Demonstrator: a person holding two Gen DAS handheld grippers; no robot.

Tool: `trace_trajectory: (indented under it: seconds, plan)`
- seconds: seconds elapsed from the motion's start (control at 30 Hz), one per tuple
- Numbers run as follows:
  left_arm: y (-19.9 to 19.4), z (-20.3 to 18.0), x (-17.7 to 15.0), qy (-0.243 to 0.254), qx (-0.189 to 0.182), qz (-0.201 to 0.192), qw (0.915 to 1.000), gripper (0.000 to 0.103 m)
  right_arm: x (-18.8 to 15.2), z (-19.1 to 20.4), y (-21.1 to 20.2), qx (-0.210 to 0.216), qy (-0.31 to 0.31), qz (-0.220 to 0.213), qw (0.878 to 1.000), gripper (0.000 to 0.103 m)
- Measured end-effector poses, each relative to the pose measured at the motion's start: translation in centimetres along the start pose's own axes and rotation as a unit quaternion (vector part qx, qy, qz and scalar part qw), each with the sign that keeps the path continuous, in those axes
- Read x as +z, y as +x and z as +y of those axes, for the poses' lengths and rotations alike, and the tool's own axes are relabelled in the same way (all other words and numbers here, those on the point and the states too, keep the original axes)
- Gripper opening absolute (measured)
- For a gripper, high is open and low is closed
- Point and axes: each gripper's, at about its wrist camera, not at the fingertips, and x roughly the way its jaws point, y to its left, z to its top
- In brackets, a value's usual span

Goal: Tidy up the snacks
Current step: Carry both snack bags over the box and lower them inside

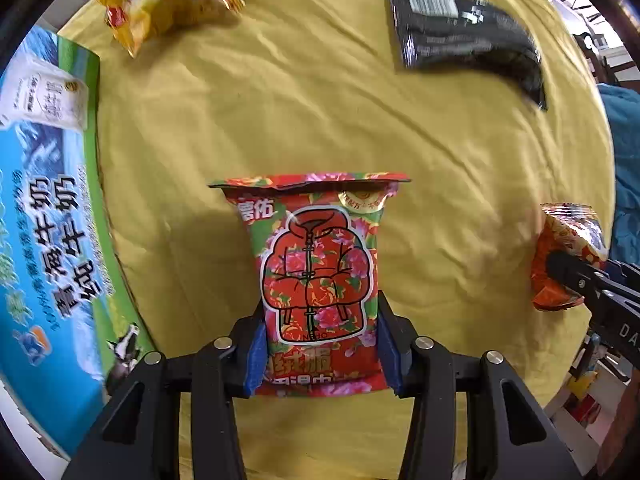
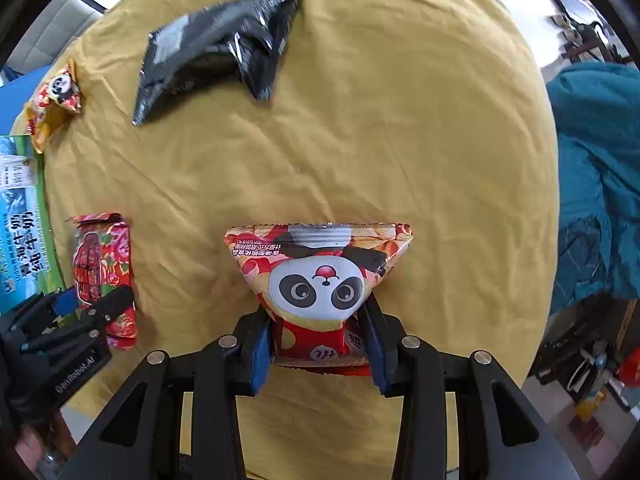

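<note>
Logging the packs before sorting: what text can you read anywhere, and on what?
"青海牛奶" and "纯牛奶": milk carton box.
"DenRobot.AI": left gripper body, seen from the right wrist.
"喜佑": floral jacket snack bag, top corner.
Panda snack bag: print too small.
Black pouch: label blurred.

The blue-green milk carton (image 1: 48, 216) is showing "青海牛奶" and "纯牛奶"; the left tongs (image 2: 86, 300) are bearing "DenRobot.AI"; the floral snack bag (image 1: 320, 280) is reading "喜佑".

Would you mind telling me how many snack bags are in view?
4: floral bag in the left gripper, panda bag in the right gripper, black bag far right, yellow bag far left.
</note>
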Motion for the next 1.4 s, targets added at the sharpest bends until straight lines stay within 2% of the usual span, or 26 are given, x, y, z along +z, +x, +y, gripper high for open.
trace_trajectory:
  seconds: [0.17,0.23,0.4,0.5,0.53,0.67,0.87,1.13,1.33,1.4]
  plan:
    - [1.3,0.5,0.1,-0.011,0.001,-0.001,0.9999,0.046,-0.1,-0.5,0.9,0.003,0.016,0.005,1.000,0.043]
    - [1.7,1.5,0.2,-0.008,0.003,-0.001,1.0000,0.046,1.0,-0.3,2.1,0.002,0.017,0.011,1.000,0.044]
    - [2.4,0.1,0.5,-0.011,0.000,-0.009,0.9999,0.043,1.5,1.0,3.3,-0.002,0.015,0.011,1.000,0.043]
    - [0.9,0.7,-1.2,-0.011,0.002,-0.021,0.9997,0.042,0.6,2.2,3.0,-0.008,0.012,-0.004,1.000,0.040]
    - [-0.2,-0.5,-1.7,-0.011,0.003,-0.024,0.9996,0.042,0.3,2.3,2.8,-0.008,0.012,-0.008,1.000,0.039]
    - [-2.3,-0.6,-3.2,-0.011,-0.002,-0.051,0.9986,0.042,-1.1,3.4,1.5,0.002,0.011,-0.029,1.000,0.039]
    - [-7.0,0.6,-6.0,-0.018,-0.027,-0.097,0.9948,0.041,-4.0,4.7,-2.4,0.043,0.002,-0.071,0.997,0.038]
    - [-14.9,5.8,-9.4,-0.034,-0.058,-0.149,0.9865,0.041,-6.8,11.6,-9.7,0.101,-0.040,-0.118,0.987,0.038]
    - [-19.4,12.8,-11.2,-0.046,-0.057,-0.177,0.9815,0.042,-7.9,20.3,-13.1,0.125,-0.076,-0.135,0.980,0.038]
    - [-20.2,15.6,-11.5,-0.052,-0.046,-0.182,0.9809,0.042,-8.3,23.5,-13.7,0.128,-0.088,-0.135,0.979,0.038]
